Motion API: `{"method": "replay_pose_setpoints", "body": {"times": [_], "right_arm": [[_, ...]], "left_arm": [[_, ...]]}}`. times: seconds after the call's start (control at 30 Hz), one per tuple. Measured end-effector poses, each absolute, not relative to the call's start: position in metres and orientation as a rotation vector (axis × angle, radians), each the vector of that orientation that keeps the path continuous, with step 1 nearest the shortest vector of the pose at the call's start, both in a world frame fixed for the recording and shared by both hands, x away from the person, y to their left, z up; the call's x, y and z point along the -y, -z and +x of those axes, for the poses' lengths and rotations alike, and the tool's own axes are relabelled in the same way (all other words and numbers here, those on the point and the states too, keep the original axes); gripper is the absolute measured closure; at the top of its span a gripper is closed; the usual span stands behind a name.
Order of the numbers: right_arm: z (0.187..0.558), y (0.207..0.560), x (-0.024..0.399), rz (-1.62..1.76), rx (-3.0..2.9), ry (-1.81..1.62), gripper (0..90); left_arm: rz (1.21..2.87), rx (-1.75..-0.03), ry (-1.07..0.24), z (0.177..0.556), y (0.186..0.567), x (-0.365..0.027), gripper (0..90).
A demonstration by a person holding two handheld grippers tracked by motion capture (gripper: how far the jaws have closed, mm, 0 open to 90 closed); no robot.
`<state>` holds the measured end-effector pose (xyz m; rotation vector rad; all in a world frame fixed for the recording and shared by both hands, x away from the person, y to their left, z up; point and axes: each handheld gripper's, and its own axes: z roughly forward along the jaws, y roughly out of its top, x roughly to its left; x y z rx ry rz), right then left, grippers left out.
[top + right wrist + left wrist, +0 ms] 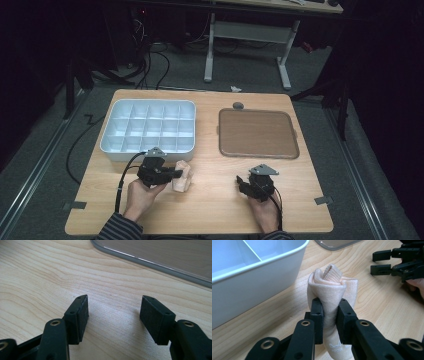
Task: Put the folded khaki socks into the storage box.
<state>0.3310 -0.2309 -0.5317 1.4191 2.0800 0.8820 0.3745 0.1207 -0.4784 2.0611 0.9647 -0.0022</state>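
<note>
Desk [210, 210] of pale wood grain stands on grey carpet in a dim room; cables trail over the floor beyond, and a white-legged table [250, 35] is cut off at the top edge — its surface barely shows. On the desk sit a white compartment tray [148, 147] at the left and a brown lid [258, 133] with a grey rim at the right, well apart. Left hand-held gripper [329, 312] pinches a rolled beige cloth [332, 287] upright, just in front of the tray; small print low on the cloth is too blurred to read. Right hand-held gripper [113, 315] rests spread over bare wood, nothing between its pads; the lid's far side runs out of its view.
</note>
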Motion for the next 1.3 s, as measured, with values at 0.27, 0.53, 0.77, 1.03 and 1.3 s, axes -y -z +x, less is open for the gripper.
{"method": "replay_pose_setpoints", "body": {"times": [0.27,0.53,0.77,1.03,1.3], "right_arm": [[0.331,0.532,0.231,1.417,-2.083,-0.882,39.8],[0.331,0.532,0.231,1.416,-2.083,-0.883,39.9],[0.331,0.532,0.231,1.417,-2.083,-0.882,39.8],[0.331,0.532,0.231,1.421,-2.082,-0.883,39.8],[0.331,0.532,0.230,1.422,-2.082,-0.883,39.5]], "left_arm": [[2.057,-0.975,-0.003,0.375,0.477,-0.130,78.1],[2.033,-0.982,0.011,0.376,0.472,-0.138,78.0],[2.035,-0.964,0.018,0.377,0.464,-0.140,78.0],[2.028,-0.962,-0.020,0.380,0.452,-0.145,78.0],[2.007,-0.961,-0.040,0.384,0.437,-0.153,78.0]]}}
